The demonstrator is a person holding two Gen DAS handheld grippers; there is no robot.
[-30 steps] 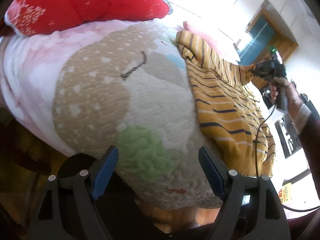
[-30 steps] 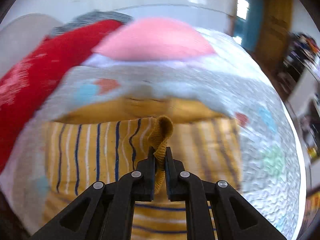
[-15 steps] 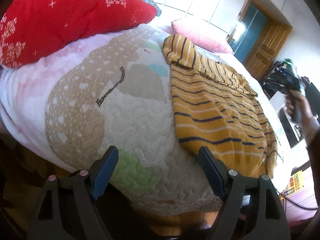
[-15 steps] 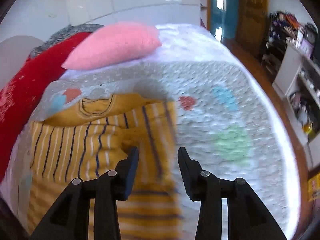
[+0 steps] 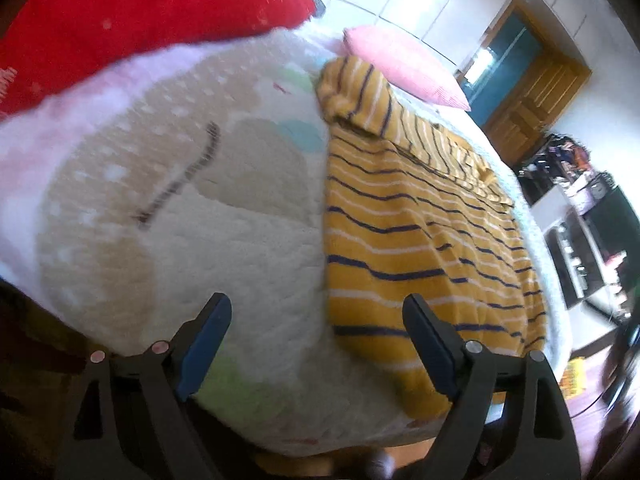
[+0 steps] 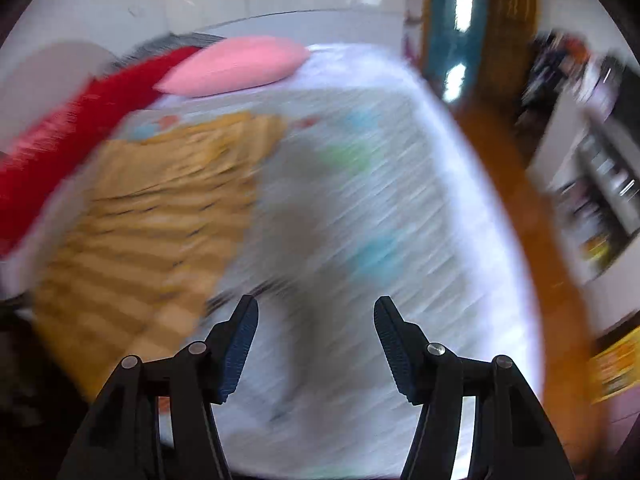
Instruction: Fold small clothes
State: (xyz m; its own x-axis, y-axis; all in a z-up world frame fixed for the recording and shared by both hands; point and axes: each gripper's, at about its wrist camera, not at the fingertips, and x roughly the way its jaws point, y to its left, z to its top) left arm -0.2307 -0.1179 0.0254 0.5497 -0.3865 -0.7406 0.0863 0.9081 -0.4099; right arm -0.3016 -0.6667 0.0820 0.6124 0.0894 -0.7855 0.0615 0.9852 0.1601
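Between folds — striped sweater (image 5: 420, 240) lies flat on the bed (image 5: 240, 248); left gripper (image 5: 316, 344) and right gripper (image 6: 316, 344) fingers opening, empty; next, regrasp an edge

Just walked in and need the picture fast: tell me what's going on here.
A person is folding a yellow striped sweater spread on a quilted bed, with a claw in each hand. One sleeve already lies folded over the body. Neither claw holds anything: the left claw hangs wide open over the sweater's near edge, and the right claw, its jaws opening, is over bare quilt beside it.
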